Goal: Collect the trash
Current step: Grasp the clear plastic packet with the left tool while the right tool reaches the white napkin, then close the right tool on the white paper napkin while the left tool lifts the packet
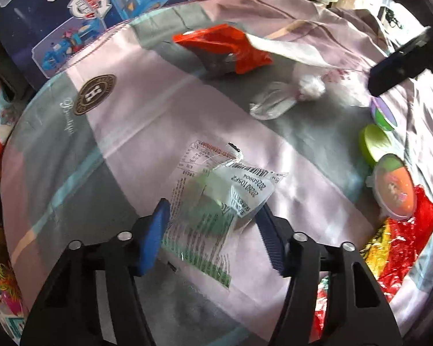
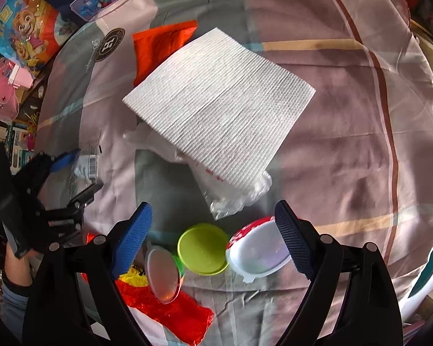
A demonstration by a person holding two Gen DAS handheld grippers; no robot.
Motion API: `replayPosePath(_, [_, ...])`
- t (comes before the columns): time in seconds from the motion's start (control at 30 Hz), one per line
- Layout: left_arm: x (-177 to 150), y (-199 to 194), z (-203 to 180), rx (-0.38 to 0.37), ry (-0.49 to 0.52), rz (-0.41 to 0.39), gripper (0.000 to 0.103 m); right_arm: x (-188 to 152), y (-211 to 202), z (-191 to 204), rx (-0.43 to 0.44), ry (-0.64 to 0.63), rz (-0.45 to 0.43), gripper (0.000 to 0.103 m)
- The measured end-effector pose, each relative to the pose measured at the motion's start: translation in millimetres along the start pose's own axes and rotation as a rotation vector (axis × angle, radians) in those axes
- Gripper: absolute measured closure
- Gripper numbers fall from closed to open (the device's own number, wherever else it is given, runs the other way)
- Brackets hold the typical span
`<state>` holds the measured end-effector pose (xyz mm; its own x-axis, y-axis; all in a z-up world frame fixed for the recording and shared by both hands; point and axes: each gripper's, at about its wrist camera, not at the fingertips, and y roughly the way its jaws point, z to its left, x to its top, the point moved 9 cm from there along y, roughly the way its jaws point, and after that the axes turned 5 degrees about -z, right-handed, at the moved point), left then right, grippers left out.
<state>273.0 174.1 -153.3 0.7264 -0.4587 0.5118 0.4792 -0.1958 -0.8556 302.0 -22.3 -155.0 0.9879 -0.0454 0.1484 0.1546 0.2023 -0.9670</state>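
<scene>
A round table (image 1: pixel 121 132) covered in a pink and grey patterned cloth holds scattered trash. The left gripper (image 1: pixel 213 230) is spread wide, released, its blue pads on either side of a clear printed wrapper (image 1: pixel 216 199) lying on the cloth, at 6 o'clock in the left wrist view. At 12 o'clock lies an orange wrapper (image 1: pixel 225 46), and at 2 o'clock a crumpled clear plastic bag (image 1: pixel 274 101).

In the right wrist view, the right gripper (image 2: pixel 213 239) is also released, holding nothing. Between its fingers sit a green lid (image 2: pixel 203 249) and a white cup (image 2: pixel 257 250), touching. A white paper napkin (image 2: pixel 219 101) lies at centre. A red foil wrapper (image 2: pixel 170 311) lies at 6 o'clock.
</scene>
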Motion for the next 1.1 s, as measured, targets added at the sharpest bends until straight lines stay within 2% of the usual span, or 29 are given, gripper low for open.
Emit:
replayPosePath(0.13, [8.5, -1.5, -8.6, -0.035, -0.041, -0.025, 0.05, 12.9, 4.1, -14.3, 0.016, 0.063, -0.015, 0.02])
replayPosePath(0.3, [25.7, -2.3, -1.2, -0.08, -0.221, -0.07, 0.052, 42.9, 10.1, -25.4, 0.027, 0.117, -0.063, 0.02])
replayPosePath(0.43, [32.7, 0.9, 4.2, -0.071, -0.298, -0.081, 0.052, 59.9, 29.1, -24.6, 0.023, 0.115, -0.057, 0.02])
replayPosePath(0.57, [34.0, 2.0, 8.0, -0.063, -0.346, -0.081, 0.052, 66.0, 46.9, -19.8, -0.004, 0.083, -0.055, 0.017])
replayPosePath(0.73, [34.6, 2.3, 9.5, -0.044, -0.379, -0.08, 0.052, 60.6, 54.2, -4.6, -0.133, -0.091, -0.108, 0.018])
replayPosePath(0.8, [34.2, 1.0, 9.8, -0.044, -0.398, -0.082, 0.052, 58.1, 50.9, -5.9, -0.172, -0.123, -0.139, 0.033])
replayPosePath(0.83, [33.6, 0.4, 9.8, -0.043, -0.404, -0.082, 0.052, 57.3, 47.3, -7.0, -0.164, -0.125, -0.152, 0.05])
replayPosePath(0.87, [33.0, -0.1, 9.1, -0.041, -0.412, -0.083, 0.052, 56.9, 43.8, -9.3, -0.157, -0.119, -0.159, 0.074])
replayPosePath(0.93, [32.8, -1.1, 7.2, -0.038, -0.419, -0.083, 0.052, 53.3, 38.3, -19.1, -0.112, -0.073, -0.139, 0.098])
replayPosePath(1.1, [35.5, -7.1, -6.1, -0.039, -0.42, -0.09, 0.055, 39.4, 27.7, -30.8, -0.063, -0.045, -0.136, 0.1])
